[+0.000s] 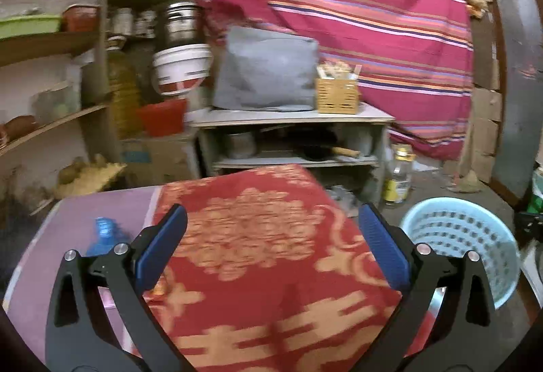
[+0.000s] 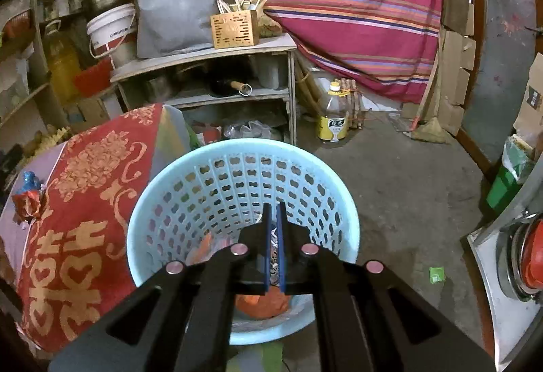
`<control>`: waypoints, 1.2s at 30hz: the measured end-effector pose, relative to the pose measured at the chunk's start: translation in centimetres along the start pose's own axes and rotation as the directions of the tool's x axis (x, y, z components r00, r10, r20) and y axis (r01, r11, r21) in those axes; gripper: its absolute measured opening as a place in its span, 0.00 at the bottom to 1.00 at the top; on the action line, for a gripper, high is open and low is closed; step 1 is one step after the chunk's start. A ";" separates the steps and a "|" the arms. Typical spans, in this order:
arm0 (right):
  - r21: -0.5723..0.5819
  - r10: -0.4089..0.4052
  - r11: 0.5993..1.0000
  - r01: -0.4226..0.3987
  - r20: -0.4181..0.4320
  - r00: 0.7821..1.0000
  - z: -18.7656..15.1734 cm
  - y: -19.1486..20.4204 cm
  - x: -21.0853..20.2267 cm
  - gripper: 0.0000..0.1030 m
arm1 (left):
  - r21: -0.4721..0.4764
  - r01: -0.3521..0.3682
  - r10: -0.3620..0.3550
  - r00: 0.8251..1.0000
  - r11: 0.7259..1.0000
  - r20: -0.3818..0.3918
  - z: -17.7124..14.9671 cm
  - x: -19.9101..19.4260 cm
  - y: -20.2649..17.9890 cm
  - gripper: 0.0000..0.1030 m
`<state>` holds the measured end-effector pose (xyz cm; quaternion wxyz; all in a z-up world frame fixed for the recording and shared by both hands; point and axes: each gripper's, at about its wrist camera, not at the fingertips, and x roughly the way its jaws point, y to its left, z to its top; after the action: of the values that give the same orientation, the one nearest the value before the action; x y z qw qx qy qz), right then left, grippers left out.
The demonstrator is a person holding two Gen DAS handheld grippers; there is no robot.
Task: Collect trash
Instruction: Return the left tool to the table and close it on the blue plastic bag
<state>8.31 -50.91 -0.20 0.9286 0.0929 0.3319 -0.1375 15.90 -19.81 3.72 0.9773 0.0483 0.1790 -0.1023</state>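
Orange trash point(image 2: 263, 302) inside basket point(image 2: 169, 175) shows only rightward.

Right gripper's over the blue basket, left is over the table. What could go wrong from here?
1. The right gripper is shut on a thin wrapper above the basket; it may cling to the pads.
2. The left gripper is open; the crumpled wrappers sit near the table edge and could be knocked off.

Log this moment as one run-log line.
left gripper: open over red cloth | right gripper: shut above blue basket | blue wrapper uncollected
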 end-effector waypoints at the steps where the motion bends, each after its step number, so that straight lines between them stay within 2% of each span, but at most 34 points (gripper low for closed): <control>1: -0.004 0.010 1.000 -0.009 0.013 1.000 0.2 0.4 -0.4 0.05 | -0.010 -0.014 0.014 1.000 1.000 -0.002 -0.1 -0.2 1.1 0.95; 3: -0.009 0.035 0.999 -0.035 0.055 0.998 0.5 1.4 -1.4 0.35 | -0.035 -0.045 0.045 0.999 0.998 -0.006 -0.1 -0.5 3.9 0.95; 4: -0.009 0.042 0.999 -0.042 0.081 0.996 0.6 1.9 -1.9 0.65 | -0.046 -0.061 0.061 0.998 0.997 -0.007 -0.2 -0.7 5.1 0.95; 5: -0.012 0.055 0.998 -0.054 0.106 0.993 0.8 2.6 -2.4 0.71 | -0.058 -0.083 0.083 0.997 0.995 -0.008 -0.4 -1.0 6.7 0.95; 11: -0.075 0.147 0.988 -0.138 0.145 0.978 1.5 8.0 -3.5 0.71 | -0.102 -0.196 0.194 0.981 0.975 -0.033 -1.7 -2.1 14.3 0.95; 14: -0.100 0.180 0.981 -0.166 0.151 0.972 1.6 11.2 -3.3 0.79 | -0.116 -0.241 0.235 0.970 0.964 -0.066 -2.7 -2.2 17.6 0.95; 20: -0.153 0.221 0.967 -0.205 0.098 0.970 1.0 17.7 -1.8 0.85 | -0.111 -0.306 0.288 0.946 0.946 -0.151 -5.2 -1.4 22.8 0.95; 24: -0.165 0.231 0.962 -0.217 0.071 0.970 0.3 21.1 -0.5 0.86 | -0.146 -0.294 0.258 0.940 0.945 -0.223 -6.7 -0.6 25.6 0.95; 29: -0.182 0.197 0.967 -0.177 0.098 0.975 0.2 23.3 0.1 0.95 | -0.203 -0.250 0.184 0.938 0.947 -0.294 -8.3 0.7 28.2 0.95; 32: -0.168 0.172 0.974 -0.154 0.100 0.980 0.4 24.0 0.6 0.95 | -0.178 -0.237 0.172 0.932 0.955 -0.321 -9.0 1.5 28.2 0.95; 36: -0.152 0.179 0.974 -0.166 0.072 0.981 1.2 24.9 1.9 0.95 | -0.145 -0.204 0.151 0.938 0.968 -0.311 -8.8 2.4 27.2 0.95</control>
<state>18.29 -28.03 1.54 0.9546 0.0475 0.2920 -0.0355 20.98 7.42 -3.77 0.9449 -0.0067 0.3272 0.0111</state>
